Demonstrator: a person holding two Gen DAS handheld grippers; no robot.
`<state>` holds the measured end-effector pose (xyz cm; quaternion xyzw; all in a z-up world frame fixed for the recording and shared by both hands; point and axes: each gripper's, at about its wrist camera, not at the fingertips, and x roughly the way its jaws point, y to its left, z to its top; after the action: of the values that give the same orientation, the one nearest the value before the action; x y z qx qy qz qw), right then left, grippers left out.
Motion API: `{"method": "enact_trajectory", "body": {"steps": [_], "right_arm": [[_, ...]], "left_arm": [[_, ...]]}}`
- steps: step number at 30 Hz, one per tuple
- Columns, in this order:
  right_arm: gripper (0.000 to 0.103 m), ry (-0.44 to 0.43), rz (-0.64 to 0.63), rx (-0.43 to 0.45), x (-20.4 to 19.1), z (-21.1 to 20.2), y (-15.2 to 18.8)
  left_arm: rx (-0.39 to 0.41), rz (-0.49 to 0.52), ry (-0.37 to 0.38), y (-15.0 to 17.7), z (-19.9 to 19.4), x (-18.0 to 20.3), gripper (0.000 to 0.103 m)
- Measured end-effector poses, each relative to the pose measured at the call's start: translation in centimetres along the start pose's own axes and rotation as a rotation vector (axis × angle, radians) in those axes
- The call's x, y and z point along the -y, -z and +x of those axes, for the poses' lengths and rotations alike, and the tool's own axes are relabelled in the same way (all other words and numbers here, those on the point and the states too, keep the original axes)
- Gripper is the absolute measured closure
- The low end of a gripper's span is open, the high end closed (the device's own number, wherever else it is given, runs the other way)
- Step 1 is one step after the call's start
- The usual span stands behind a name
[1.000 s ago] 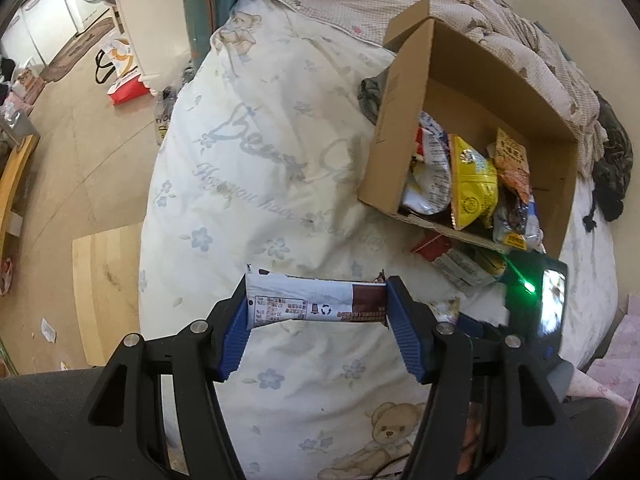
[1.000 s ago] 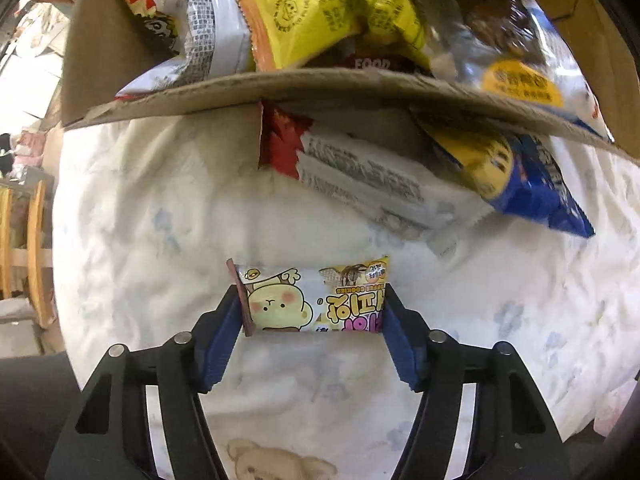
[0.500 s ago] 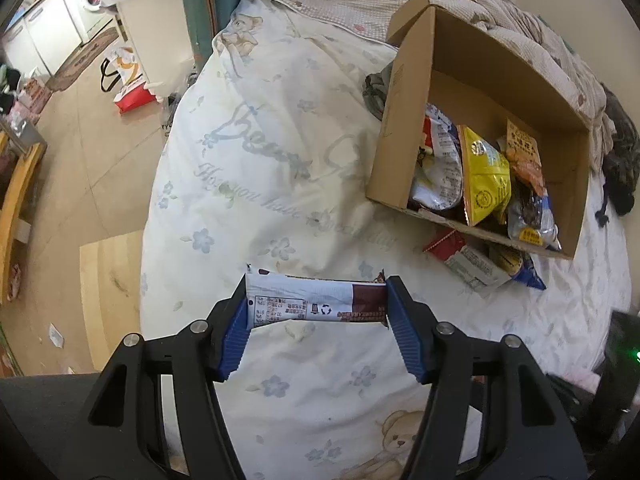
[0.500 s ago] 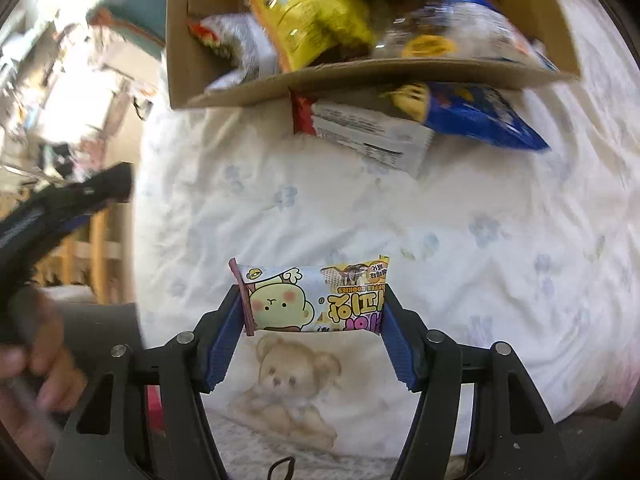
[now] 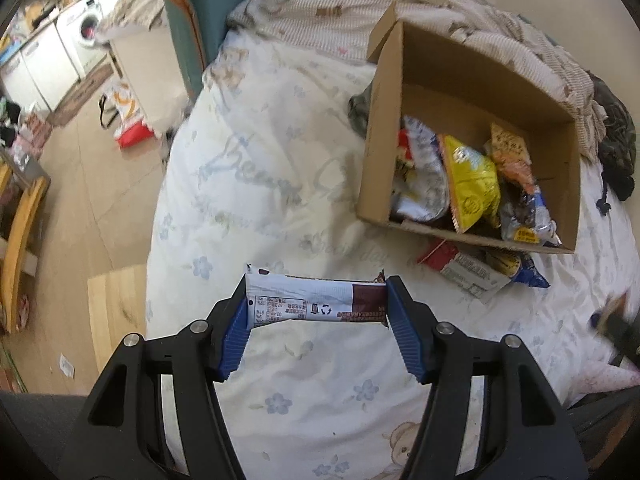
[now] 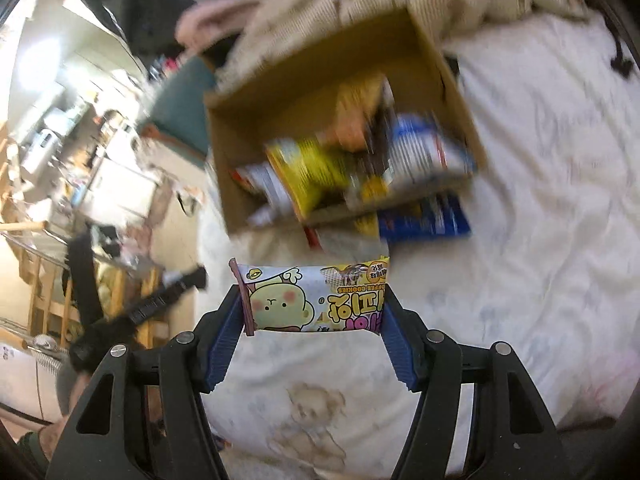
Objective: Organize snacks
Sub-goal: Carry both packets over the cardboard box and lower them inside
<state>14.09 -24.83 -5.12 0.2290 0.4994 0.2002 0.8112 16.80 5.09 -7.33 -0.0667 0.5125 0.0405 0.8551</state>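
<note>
My left gripper [image 5: 316,300] is shut on a white and brown snack bar [image 5: 316,300], held crosswise above the flowered bed sheet. My right gripper [image 6: 314,300] is shut on a yellow cartoon cookie packet [image 6: 314,300], also crosswise and lifted off the bed. The open cardboard box [image 5: 380,152] holds several snack bags, among them a yellow one [image 5: 472,184]. In the right wrist view the cardboard box [image 6: 248,120] is blurred and lies ahead of the packet. Two packets, red-white [image 5: 460,264] and blue [image 5: 524,272], lie on the sheet against the box's near wall.
A checked blanket [image 5: 460,12] is bunched behind the box, with dark clothing [image 5: 616,148] at the right. The bed's left edge drops to a wood floor [image 5: 72,184] with a wooden board [image 5: 116,316] beside it. The left gripper [image 6: 160,300] shows at left in the right wrist view.
My right gripper rose and pulled back from the box with the cookie packet; the box now looks smaller and farther. It left the left wrist view. My left gripper stayed nearly in place.
</note>
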Motion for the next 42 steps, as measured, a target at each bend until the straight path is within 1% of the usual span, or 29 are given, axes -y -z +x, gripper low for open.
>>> {"method": "enact_trajectory", "body": {"steps": [2, 6, 8, 11, 14, 20, 25, 28, 33, 37, 39, 42], "right_arm": [[0.036, -0.022, -0.006, 0.057, -0.3, -1.3, -1.1], [0.036, -0.107, 0.018, 0.194, -0.3, -3.1, -3.1], [0.036, -0.127, 0.030, 0.234, 0.0, -3.7, -4.1], [0.036, -0.131, 0.033, 0.263, 0.4, -4.1, -5.6], [0.036, -0.120, 0.033, 0.271, 0.6, -3.5, -7.3], [0.036, -0.101, 0.067, 0.276, 2.1, -2.5, -9.7], [0.036, -0.072, 0.085, 0.269, 3.2, -1.3, -10.9], [0.036, -0.073, 0.108, 0.258, 3.9, -0.6, -11.5], [0.036, -0.047, 0.110, 0.230, 4.3, 1.1, -12.3], [0.035, -0.014, 0.091, 0.197, 4.2, 2.8, -13.0], [0.034, 0.007, 0.083, 0.177, 4.1, 3.6, -13.2], [0.034, 0.018, 0.089, 0.118, 4.3, 5.2, -13.4]], "left_arm": [[0.039, 0.015, 0.003, -0.2, -0.7, 0.3, 0.044], [0.093, 0.021, 0.023, -1.2, -2.1, 1.1, 0.044], [0.112, 0.020, 0.044, -2.0, -2.8, 1.6, 0.044], [0.136, 0.047, 0.062, -3.1, -3.6, 2.7, 0.044], [0.150, 0.079, 0.074, -4.2, -4.0, 3.9, 0.044], [0.165, 0.128, 0.084, -6.3, -3.5, 6.0, 0.044], [0.172, 0.145, 0.094, -8.1, -2.8, 7.5, 0.044], [0.183, 0.165, 0.104, -9.1, -2.5, 8.5, 0.044], [0.188, 0.188, 0.127, -10.3, -1.3, 9.8, 0.044], [0.181, 0.178, 0.140, -11.0, 0.1, 10.1, 0.043], [0.164, 0.165, 0.149, -11.2, 1.1, 10.1, 0.043], [0.154, 0.149, 0.182, -11.2, 2.0, 10.0, 0.042]]}}
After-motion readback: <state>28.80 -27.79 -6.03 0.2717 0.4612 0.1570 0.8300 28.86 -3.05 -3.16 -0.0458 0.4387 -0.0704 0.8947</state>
